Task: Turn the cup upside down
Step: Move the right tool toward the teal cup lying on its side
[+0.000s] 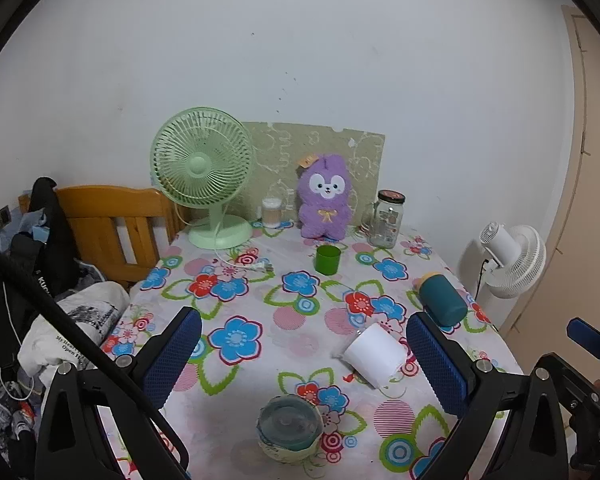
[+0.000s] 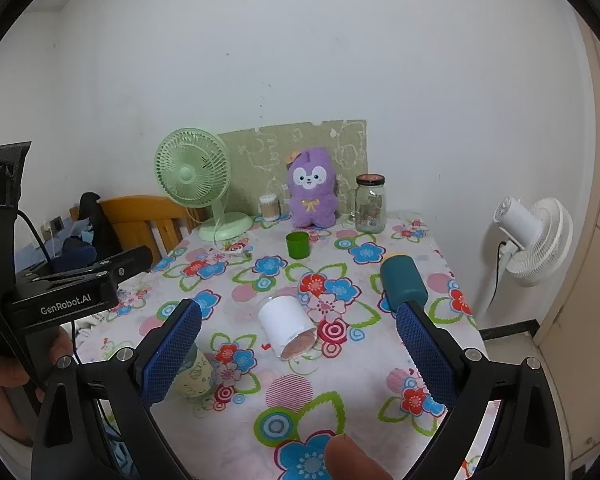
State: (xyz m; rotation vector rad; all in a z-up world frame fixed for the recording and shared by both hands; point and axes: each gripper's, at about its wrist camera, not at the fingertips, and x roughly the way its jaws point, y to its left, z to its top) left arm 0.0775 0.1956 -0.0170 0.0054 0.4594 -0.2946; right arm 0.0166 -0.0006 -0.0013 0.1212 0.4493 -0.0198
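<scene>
2 grippers, left (image 1: 300, 356) and right (image 2: 298, 346), both wide, empty, above toppled white cup (image 2: 286, 330).

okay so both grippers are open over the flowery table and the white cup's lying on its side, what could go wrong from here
The white cup lies on its side, so a nudge from either open gripper, left or right, could roll it, perhaps toward the teal cup, which also lies down near the table's right edge.

The patterned cup stands right under the left gripper; lowering carelessly might tip it.

Green fan (image 1: 201, 168), purple plush (image 1: 325, 198), glass jar (image 1: 386, 218)
</scene>
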